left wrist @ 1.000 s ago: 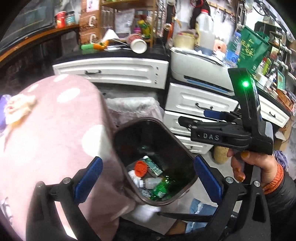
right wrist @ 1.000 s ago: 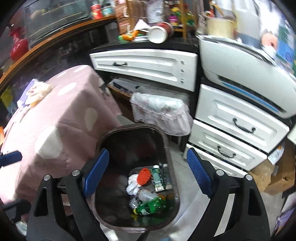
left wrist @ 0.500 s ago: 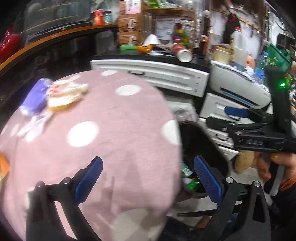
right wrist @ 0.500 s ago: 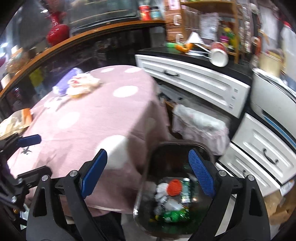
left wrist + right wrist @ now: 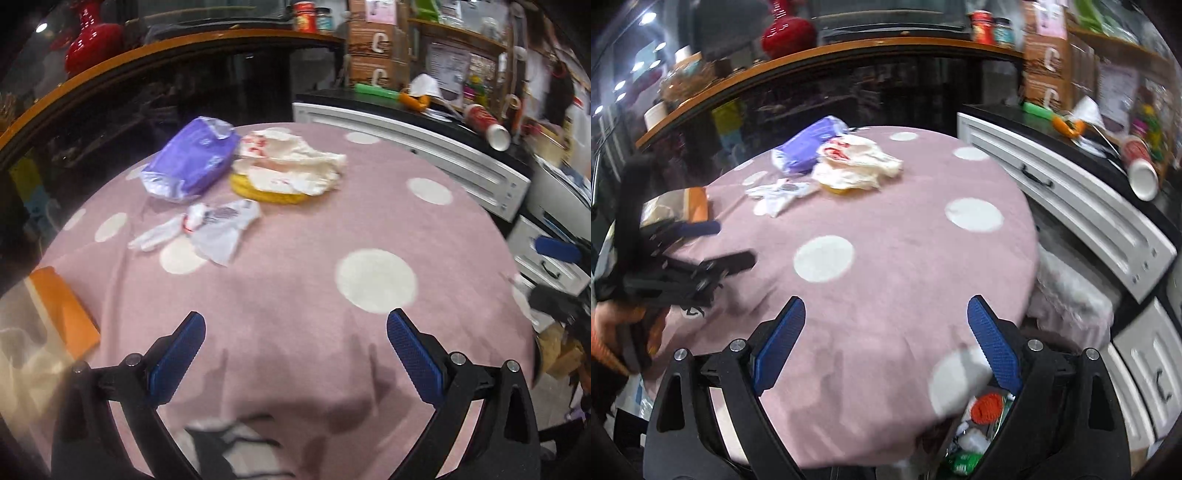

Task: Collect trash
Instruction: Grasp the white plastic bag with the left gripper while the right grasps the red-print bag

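On the round table with a pink polka-dot cloth point(image 5: 295, 288) lie a purple plastic packet point(image 5: 190, 162) point(image 5: 809, 149), a crumpled white wrapper on something yellow point(image 5: 288, 173) point(image 5: 855, 162), and a thin white plastic bag point(image 5: 207, 229) point(image 5: 777, 195), all at the far side. An orange box point(image 5: 62, 314) point(image 5: 696, 206) sits at the left edge. My left gripper point(image 5: 295, 354) hovers open over the near cloth, empty. My right gripper point(image 5: 884, 343) is open and empty above the table's right edge. The trash bin point(image 5: 975, 435), holding a green bottle and orange item, shows below it.
White drawers point(image 5: 417, 147) point(image 5: 1082, 218) under a cluttered black counter stand right of the table. A tipped paper cup point(image 5: 491, 127) point(image 5: 1141, 173) lies on the counter. A dark glass cabinet with a wooden top and red vase point(image 5: 788, 35) runs behind. A hand holds the left gripper point(image 5: 683, 251).
Both grippers swung left and up from the trash bin to over the table. The bin has left the left wrist view and slid to the bottom right of the right wrist view.
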Tool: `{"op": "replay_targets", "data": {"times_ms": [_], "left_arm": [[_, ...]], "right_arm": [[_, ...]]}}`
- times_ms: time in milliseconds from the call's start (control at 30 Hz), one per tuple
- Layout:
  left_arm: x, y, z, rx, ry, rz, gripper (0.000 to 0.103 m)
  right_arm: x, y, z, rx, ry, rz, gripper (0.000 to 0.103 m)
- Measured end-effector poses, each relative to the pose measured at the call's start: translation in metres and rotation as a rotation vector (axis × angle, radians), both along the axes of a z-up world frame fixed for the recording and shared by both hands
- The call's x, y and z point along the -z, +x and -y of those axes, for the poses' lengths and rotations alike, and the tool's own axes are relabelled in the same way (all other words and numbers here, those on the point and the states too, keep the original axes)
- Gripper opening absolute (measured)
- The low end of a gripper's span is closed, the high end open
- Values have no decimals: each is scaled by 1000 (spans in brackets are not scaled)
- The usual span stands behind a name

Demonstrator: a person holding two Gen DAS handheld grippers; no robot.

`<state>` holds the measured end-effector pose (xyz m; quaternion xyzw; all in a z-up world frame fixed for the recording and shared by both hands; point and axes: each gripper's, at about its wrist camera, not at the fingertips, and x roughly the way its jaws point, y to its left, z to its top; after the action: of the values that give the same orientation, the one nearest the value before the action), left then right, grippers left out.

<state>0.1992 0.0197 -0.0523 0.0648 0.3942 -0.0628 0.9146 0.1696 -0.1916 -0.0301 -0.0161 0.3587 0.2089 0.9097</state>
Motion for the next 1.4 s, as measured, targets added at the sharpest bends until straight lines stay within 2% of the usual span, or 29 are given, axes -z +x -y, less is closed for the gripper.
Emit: {"op": "replay_targets", "data": {"times_ms": [167, 333, 467, 600, 667, 733, 767, 833, 867, 967, 1033, 1100, 1233, 1400], "left_arm": [[3, 47, -20, -66, 30, -6, 97], [15, 98, -33, -119, 34, -58, 88], [22, 119, -41, -140, 48, -86, 83], [27, 125, -52, -147, 33, -114, 66], [26, 124, -58, -149, -9, -115, 56], [24, 122, -62, -161, -28, -111, 41], [24, 120, -64, -169, -37, -109, 37], [23, 121, -69, -175, -61, -108, 26], [23, 119, -73, -182, -76, -104, 25], [19, 114, -81, -194, -116, -92, 19], [16, 111, -83, -200, -124, -80, 17], [11, 104, -83, -200, -130, -64, 17], [-1, 87, -76, -186, -117, -16, 17], [-13, 64, -68, -172, -147, 21, 17]], "right_arm": [[-8, 21, -21, -50, -19, 4, 88], [-13, 53, -44, -102, -38, -4, 88], [-12, 84, -75, -154, -113, 17, 88], [-5, 113, -107, -211, -203, 41, 88], [-1, 128, -127, -238, -280, 77, 88], [3, 142, -144, -245, -345, 113, 88], [4, 149, -150, -254, -357, 116, 88], [6, 159, -160, -267, -372, 129, 81], [7, 162, -165, -272, -381, 138, 78], [11, 172, -176, -280, -410, 149, 54], [17, 179, -181, -275, -424, 126, 9], [21, 182, -182, -256, -420, 103, 5], [12, 169, -169, -226, -356, 137, 3], [-8, 139, -146, -209, -293, 174, 2]]}}
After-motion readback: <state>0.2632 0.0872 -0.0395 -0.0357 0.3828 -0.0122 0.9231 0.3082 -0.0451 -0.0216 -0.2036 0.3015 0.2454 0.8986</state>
